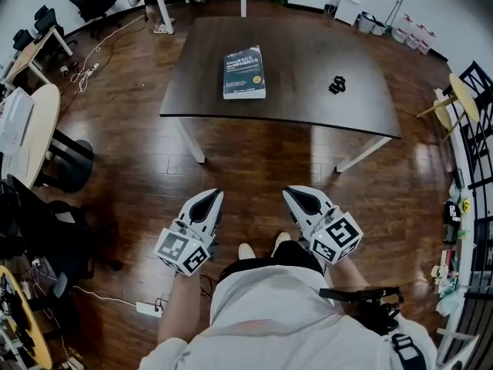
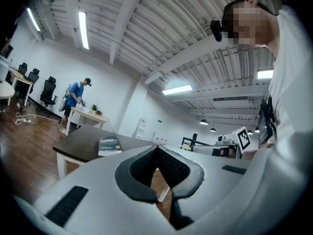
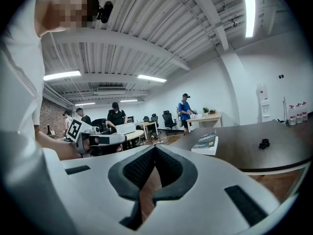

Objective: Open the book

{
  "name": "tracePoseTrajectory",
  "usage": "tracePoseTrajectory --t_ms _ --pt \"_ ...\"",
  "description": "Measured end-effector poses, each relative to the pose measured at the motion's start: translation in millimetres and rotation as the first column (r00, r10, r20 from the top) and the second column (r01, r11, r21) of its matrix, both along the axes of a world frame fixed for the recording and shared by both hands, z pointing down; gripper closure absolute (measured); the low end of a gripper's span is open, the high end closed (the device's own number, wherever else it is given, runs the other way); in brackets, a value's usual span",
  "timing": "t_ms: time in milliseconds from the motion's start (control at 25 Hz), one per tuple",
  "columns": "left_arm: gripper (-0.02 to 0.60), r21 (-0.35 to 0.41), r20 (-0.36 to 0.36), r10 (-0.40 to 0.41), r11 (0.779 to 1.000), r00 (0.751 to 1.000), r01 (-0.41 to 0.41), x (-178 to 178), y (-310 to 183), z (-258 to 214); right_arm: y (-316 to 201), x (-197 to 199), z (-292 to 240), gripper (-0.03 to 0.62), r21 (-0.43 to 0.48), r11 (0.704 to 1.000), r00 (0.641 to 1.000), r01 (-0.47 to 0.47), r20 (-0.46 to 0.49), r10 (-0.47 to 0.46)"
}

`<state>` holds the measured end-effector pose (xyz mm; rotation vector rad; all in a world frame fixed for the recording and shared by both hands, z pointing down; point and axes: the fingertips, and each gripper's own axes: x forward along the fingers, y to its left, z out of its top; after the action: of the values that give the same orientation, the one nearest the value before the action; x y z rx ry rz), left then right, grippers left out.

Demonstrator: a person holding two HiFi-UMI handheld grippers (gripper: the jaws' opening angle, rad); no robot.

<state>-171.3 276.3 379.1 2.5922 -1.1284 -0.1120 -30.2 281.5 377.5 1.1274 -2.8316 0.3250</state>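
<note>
Book (image 1: 244,72) lies closed on table (image 1: 308,106), well ahead of both grippers. Left gripper (image 1: 213,196) and right gripper (image 1: 293,193): fingers (image 2: 142,168) clenched, empty. Step looks like approach. Unclench 1 gripper early, come in low at the book's free edge, pin with the other.

My left gripper (image 1: 215,195) and right gripper (image 1: 290,192) sit side by side ahead of my waist, well apart, both pointing forward and nearly level. Each pair of jaws is pressed tip to tip with nothing between them. Behind them my left forearm (image 1: 179,314) and right forearm (image 1: 348,272) run back toward my body.
</note>
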Motion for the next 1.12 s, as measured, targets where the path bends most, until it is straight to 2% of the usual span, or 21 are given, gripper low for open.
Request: tracePoseTrajectory --t_ms 480,840,1000,1120 --pt "0.573 -0.019 0.030 -0.031 0.999 0.999 0.032 14 -81 8 -92 10 8 0.594 -0.005 1.000 0.999 0.031 0.034 -0.030" --pt "0.574 -0.026 0.071 -0.072 0.997 0.995 0.074 66 -181 7 -203 58 9 0.594 -0.009 0.997 0.995 0.074 0.066 -0.073" --pt "0.574 -0.028 0.082 -0.102 0.994 0.991 0.104 88 -216 3 -238 72 11 0.594 -0.002 0.994 0.991 0.111 0.069 -0.111" --pt "0.572 -0.031 0.098 -0.093 0.995 0.991 0.097 103 -234 4 -259 85 13 0.594 -0.011 0.994 0.991 0.109 0.081 -0.108"
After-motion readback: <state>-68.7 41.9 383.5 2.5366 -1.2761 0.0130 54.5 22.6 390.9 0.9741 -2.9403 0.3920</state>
